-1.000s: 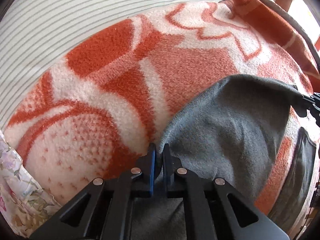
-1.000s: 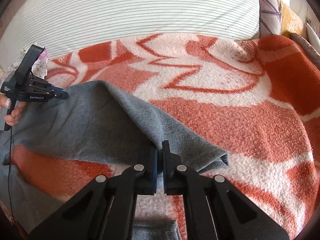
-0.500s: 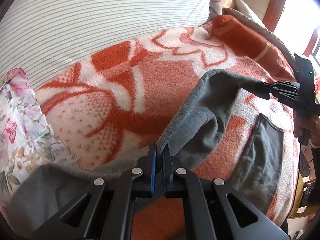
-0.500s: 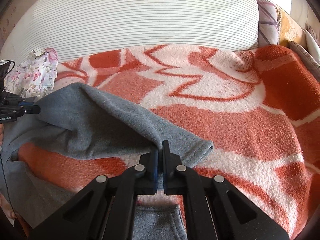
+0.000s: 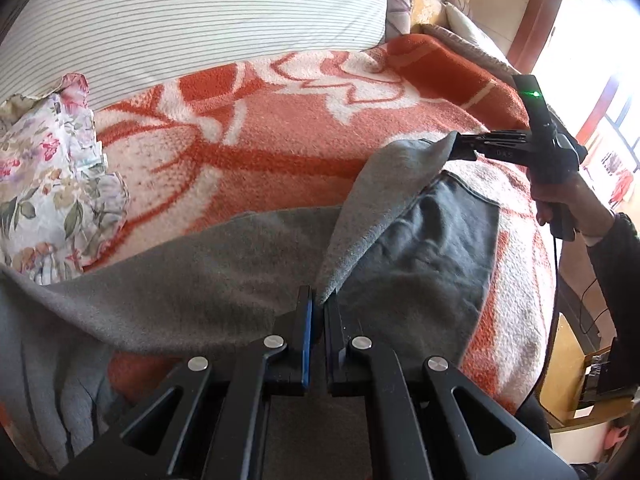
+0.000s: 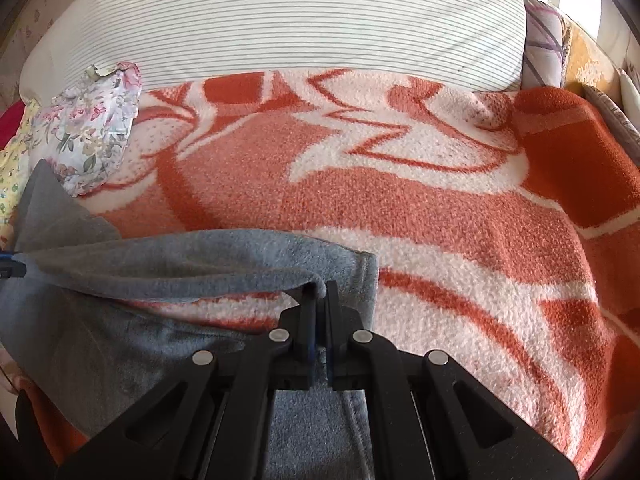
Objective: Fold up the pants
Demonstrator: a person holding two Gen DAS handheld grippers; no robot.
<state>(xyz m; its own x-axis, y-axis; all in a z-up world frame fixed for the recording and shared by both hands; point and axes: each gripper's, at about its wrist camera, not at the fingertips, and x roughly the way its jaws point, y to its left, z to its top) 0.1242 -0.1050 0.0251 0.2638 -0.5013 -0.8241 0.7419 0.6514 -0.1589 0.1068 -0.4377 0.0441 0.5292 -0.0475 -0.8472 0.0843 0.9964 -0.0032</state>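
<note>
On the right gripper (image 5: 464, 148), small lettering (unreadable), grey pants (image 5: 224, 280) pinched

Grey fleece pants (image 5: 208, 292): one edge lifted taut, rest draped on blanket.

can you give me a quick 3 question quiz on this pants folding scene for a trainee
1. True or false: both the left gripper and the right gripper are shut on the grey pants.
2. What lies beside the pants, near the striped pillow?
A. a floral cloth
B. a folded towel
C. a shoe
3. Fill in: the pants lie on an orange and white ____.

Key
1. True: each gripper pinches an edge, and the fabric hangs lifted between them.
2. A: the floral cloth.
3. blanket.
</note>
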